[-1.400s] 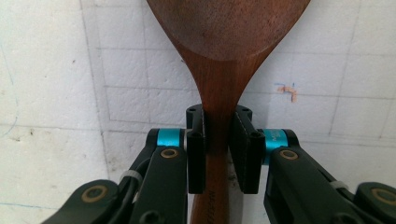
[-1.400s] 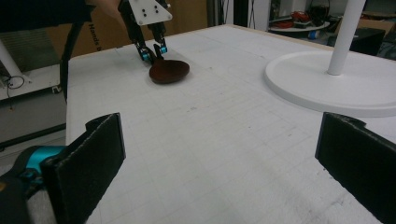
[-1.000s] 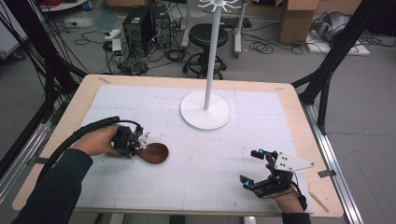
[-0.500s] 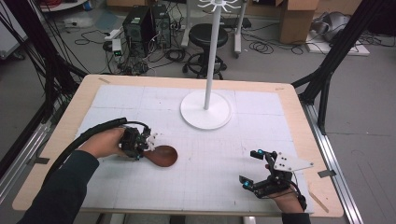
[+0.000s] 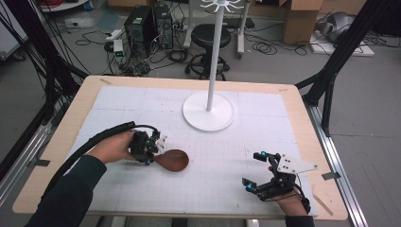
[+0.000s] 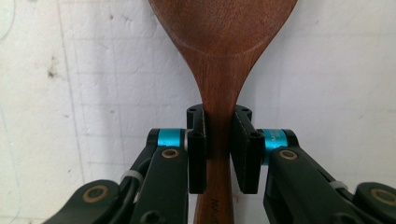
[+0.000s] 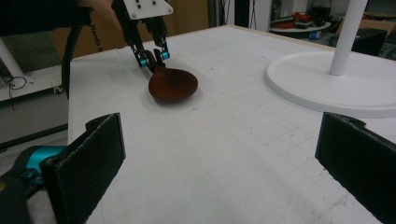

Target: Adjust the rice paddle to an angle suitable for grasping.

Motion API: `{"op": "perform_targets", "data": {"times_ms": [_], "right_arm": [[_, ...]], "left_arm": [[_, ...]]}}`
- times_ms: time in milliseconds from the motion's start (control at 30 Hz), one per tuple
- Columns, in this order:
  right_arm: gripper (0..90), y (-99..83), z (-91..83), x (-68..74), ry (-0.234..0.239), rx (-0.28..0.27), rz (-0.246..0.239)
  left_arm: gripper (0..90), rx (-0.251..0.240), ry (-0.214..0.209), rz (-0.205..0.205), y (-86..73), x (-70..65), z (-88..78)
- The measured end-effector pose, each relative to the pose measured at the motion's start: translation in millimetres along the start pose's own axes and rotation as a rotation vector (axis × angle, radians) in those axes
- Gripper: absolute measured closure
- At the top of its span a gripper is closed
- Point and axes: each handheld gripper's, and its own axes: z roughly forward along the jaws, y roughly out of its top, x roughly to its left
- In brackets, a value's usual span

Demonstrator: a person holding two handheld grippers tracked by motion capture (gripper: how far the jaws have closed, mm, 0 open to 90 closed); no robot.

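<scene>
A dark wooden spoon (image 5: pixel 172 159) lies low over the white mat at the left, bowl pointing right. My left gripper (image 5: pixel 152 150) is shut on the spoon's neck; in the left gripper view the spoon (image 6: pixel 219 56) runs up between the two black pads (image 6: pixel 197 149). In the right gripper view, the spoon (image 7: pixel 173 85) and the left gripper (image 7: pixel 152 57) sit far off at the upper left. My right gripper (image 5: pixel 257 171) rests near the front right of the table, wide open, with nothing between its fingers (image 7: pixel 91 161).
A white stand with a round base (image 5: pixel 208 112) and a tall pole (image 5: pixel 215 52) stands at the back middle of the mat. The same base (image 7: pixel 336 84) sits at the right of the right gripper view. The wooden table edge (image 5: pixel 302 123) frames the mat.
My left gripper has moved rightward with the spoon held in it. The right gripper has stayed in place and open.
</scene>
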Motion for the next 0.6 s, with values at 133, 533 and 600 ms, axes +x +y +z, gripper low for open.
{"op": "perform_targets", "data": {"times_ms": [133,533,600], "right_arm": [[0.5,0.1,-0.5,-0.3,-0.001,-0.001,-0.003],[0.5,1.3,-2.0,0.9,0.001,-0.006,-0.005],[0.5,1.4,-2.6,0.6,0.0,-0.012,-0.007]], "left_arm": [[77.9,0.007,0.009,0.004,6.5,-3.9,-3.8],[77.9,-0.024,0.014,0.035,38.8,-15.7,-12.1],[77.9,-0.022,0.008,0.042,46.0,-16.0,-10.9]]}}
